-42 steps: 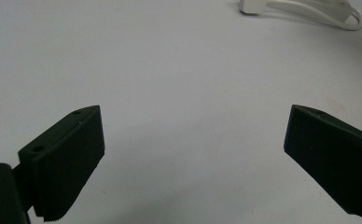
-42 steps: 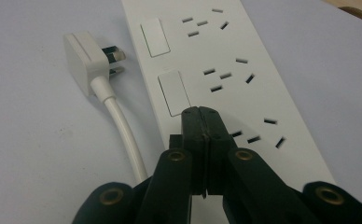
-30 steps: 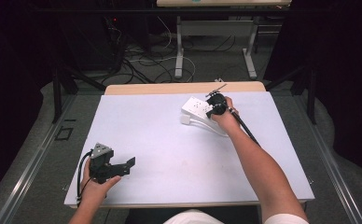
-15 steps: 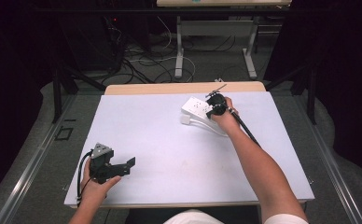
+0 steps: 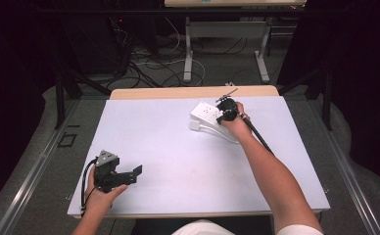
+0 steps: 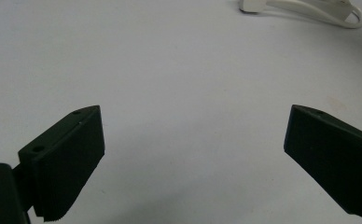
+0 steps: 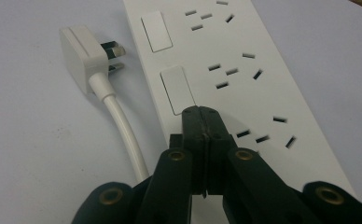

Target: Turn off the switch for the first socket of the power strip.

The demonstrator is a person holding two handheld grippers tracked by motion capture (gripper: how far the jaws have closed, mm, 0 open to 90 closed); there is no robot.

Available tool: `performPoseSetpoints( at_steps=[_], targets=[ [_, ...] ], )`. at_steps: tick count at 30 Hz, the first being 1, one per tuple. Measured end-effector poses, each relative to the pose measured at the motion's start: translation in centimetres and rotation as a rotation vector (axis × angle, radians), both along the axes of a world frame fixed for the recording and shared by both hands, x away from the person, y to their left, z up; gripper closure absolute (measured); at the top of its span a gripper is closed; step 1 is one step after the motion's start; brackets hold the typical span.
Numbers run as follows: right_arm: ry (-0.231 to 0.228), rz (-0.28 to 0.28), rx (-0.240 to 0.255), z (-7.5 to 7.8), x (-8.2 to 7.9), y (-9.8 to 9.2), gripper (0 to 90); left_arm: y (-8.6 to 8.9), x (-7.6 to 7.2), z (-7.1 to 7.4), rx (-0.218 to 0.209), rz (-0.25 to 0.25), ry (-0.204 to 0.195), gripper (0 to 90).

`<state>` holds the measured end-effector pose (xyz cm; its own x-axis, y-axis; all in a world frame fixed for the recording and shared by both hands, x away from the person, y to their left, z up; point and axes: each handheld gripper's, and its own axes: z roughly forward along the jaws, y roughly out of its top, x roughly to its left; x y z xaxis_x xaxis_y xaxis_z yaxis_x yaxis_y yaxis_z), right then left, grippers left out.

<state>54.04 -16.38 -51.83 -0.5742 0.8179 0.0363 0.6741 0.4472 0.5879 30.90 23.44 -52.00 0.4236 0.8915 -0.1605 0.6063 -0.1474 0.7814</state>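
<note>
Right gripper view: your right gripper (image 7: 201, 112), jaws pressed together and empty, rests its tip on a rocker switch (image 7: 177, 88) of the power strip (image 7: 244, 84), which lies flat at the desk's (image 5: 178, 147) far right; closed jaws act as one finger. Your left gripper (image 6: 193, 154) idles wide open.

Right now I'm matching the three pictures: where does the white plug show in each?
High view: plug left of the power strip, far right of table.
Left gripper view: top edge, right of centre.
Right gripper view: upper left, beside the strip.
Shared landmark: its white cable.
</note>
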Motion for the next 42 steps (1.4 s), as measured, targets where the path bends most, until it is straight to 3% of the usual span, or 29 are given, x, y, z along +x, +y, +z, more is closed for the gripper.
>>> performPoseSetpoints(
  at_steps=[5, 6, 16, 25, 27, 42],
  targets=[
    [-0.004, -0.012, -0.006, -0.02, -0.06, 0.11, 90.0, -0.02, -0.02, 0.01, 0.001, 0.0, -0.002, 4.8],
    [0.001, -0.004, -0.027, 0.06, -0.06, 0.06, 90.0, -0.02, -0.02, 0.01, 0.002, -0.001, -0.001, 4.8],
    [-0.008, -0.009, -0.015, -0.23, -0.05, 0.34, 90.0, 0.03, 0.0, -0.01, 0.0, 0.002, -0.001, 4.8],
    [0.021, -0.027, -0.007, -0.09, -0.11, 0.32, 90.0, -0.01, -0.01, -0.01, 0.002, 0.0, 0.0, 4.8],
    [0.001, -0.01, 0.008, -0.23, 0.02, 0.22, 90.0, -0.01, -0.01, -0.01, 0.001, 0.0, 0.0, 4.8],
    [0.026, -0.013, -0.008, -0.02, 0.14, 0.16, 90.0, 0.0, 0.04, -0.05, -0.002, 0.0, 0.001, 4.8]
  ],
)
